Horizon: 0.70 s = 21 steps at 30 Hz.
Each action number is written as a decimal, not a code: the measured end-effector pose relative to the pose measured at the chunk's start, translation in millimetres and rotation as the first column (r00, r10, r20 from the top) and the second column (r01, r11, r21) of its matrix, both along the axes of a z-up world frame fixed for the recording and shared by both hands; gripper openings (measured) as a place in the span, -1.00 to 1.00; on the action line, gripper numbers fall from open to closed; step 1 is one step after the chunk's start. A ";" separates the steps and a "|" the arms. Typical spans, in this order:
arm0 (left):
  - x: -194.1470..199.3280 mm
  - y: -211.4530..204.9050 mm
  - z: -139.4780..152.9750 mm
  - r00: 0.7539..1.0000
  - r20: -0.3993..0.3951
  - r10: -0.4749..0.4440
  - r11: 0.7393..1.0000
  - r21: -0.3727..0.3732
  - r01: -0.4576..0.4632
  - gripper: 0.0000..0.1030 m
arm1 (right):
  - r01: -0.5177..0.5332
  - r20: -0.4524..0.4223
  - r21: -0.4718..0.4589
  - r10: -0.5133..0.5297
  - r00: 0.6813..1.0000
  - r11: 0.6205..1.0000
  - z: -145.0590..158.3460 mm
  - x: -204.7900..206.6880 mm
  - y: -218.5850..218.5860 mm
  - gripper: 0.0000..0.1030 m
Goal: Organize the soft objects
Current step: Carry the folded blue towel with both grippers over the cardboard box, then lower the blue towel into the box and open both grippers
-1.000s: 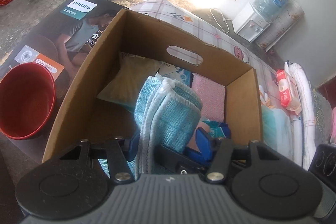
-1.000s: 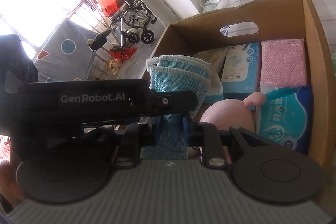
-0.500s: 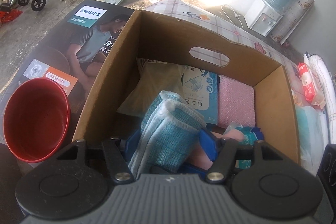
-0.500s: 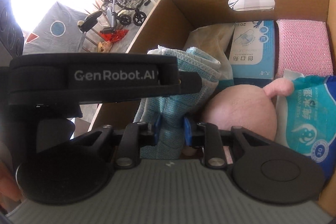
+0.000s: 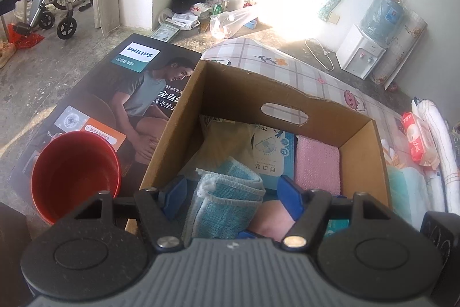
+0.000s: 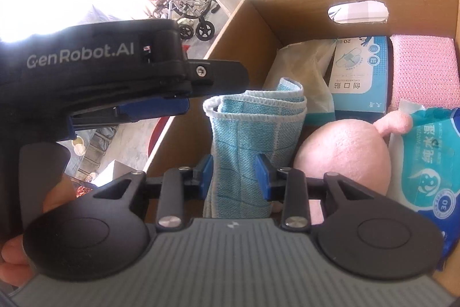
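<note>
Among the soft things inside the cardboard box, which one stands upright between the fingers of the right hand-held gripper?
The folded blue cloth. It stands on end between the right hand-held gripper fingers, while the pink pad lies flat at the back.
</note>
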<state>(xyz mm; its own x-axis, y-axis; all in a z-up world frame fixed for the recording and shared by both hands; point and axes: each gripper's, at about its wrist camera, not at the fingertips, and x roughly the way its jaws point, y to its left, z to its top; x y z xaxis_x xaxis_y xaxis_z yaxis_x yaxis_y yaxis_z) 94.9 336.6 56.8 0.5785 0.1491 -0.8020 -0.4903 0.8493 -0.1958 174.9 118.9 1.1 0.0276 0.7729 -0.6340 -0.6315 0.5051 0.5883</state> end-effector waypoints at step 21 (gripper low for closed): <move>-23.2 21.9 24.4 0.994 0.031 0.105 0.994 0.029 -0.106 0.43 | -0.139 0.087 -0.189 0.158 0.984 0.972 -28.3 -22.8 61.4 -0.51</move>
